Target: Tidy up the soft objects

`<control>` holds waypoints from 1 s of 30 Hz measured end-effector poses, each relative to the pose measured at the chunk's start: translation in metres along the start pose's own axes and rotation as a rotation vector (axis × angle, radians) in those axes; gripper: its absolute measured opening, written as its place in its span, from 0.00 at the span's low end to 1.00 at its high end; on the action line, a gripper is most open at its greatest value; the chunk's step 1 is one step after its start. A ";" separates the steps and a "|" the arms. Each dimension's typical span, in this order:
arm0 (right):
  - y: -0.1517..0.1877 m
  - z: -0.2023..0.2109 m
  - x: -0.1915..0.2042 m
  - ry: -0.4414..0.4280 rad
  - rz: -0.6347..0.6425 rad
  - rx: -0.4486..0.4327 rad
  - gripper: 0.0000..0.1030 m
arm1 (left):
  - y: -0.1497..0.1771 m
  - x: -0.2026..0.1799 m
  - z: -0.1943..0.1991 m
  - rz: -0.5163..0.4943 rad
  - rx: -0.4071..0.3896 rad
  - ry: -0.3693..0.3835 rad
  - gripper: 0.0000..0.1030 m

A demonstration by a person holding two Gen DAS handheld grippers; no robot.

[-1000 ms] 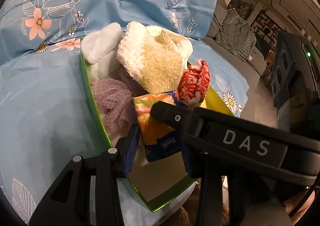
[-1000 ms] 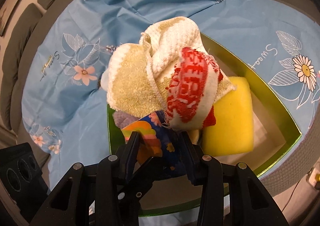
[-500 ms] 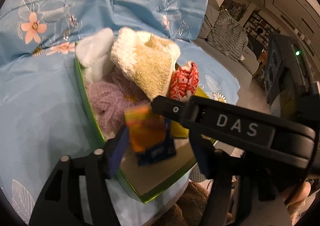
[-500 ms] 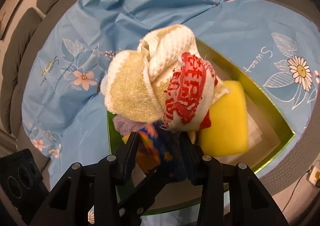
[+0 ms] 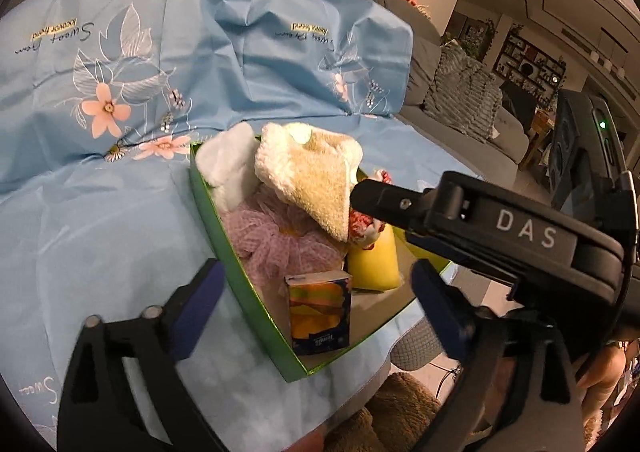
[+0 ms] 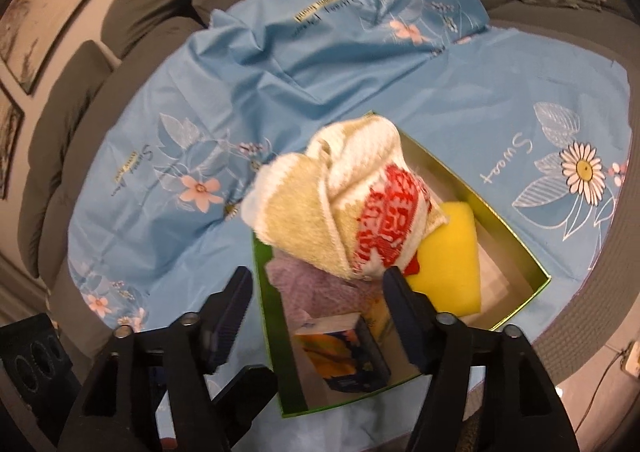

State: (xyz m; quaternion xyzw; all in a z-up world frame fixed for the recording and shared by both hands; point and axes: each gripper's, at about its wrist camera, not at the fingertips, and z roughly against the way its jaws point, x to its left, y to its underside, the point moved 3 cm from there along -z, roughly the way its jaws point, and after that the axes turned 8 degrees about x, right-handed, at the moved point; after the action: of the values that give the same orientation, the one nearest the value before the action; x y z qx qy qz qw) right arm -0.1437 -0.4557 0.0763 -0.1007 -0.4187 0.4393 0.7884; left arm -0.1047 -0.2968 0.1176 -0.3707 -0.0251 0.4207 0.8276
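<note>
The tissue pack [image 5: 320, 316] stood in the near corner of the green box [image 5: 224, 248], just in front of the purple puff [image 5: 280, 244] and the yellow sponge [image 5: 374, 264]. A second ago my left gripper [image 5: 316, 304] held it tight. Now I had let go, and its fingers were wide apart. My right gripper [image 6: 320, 308] had its fingers wide apart too, holding nothing. The beige towel [image 6: 316, 204] sat on top.
</note>
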 end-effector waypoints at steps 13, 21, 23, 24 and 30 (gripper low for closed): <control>0.001 0.042 0.011 0.086 0.030 -0.142 0.86 | 0.002 0.004 0.031 -0.002 -0.051 -0.078 0.99; 0.000 0.049 0.016 0.112 0.046 -0.170 0.94 | 0.008 0.010 0.040 0.023 -0.050 -0.098 0.99; 0.000 0.049 0.017 0.121 0.050 -0.170 0.94 | 0.009 0.012 0.042 0.033 -0.051 -0.104 0.99; 0.000 0.048 0.017 0.122 0.051 -0.172 0.94 | 0.009 0.012 0.043 0.035 -0.055 -0.107 0.99; 0.001 0.045 0.019 0.137 0.046 -0.164 0.94 | 0.014 0.015 0.043 0.060 -0.046 -0.109 0.99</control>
State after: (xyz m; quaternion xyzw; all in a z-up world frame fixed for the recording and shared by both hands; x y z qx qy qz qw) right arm -0.1729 -0.4500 0.1155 -0.2041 -0.3959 0.4139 0.7939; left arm -0.1194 -0.2554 0.1360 -0.3669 -0.0687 0.4643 0.8032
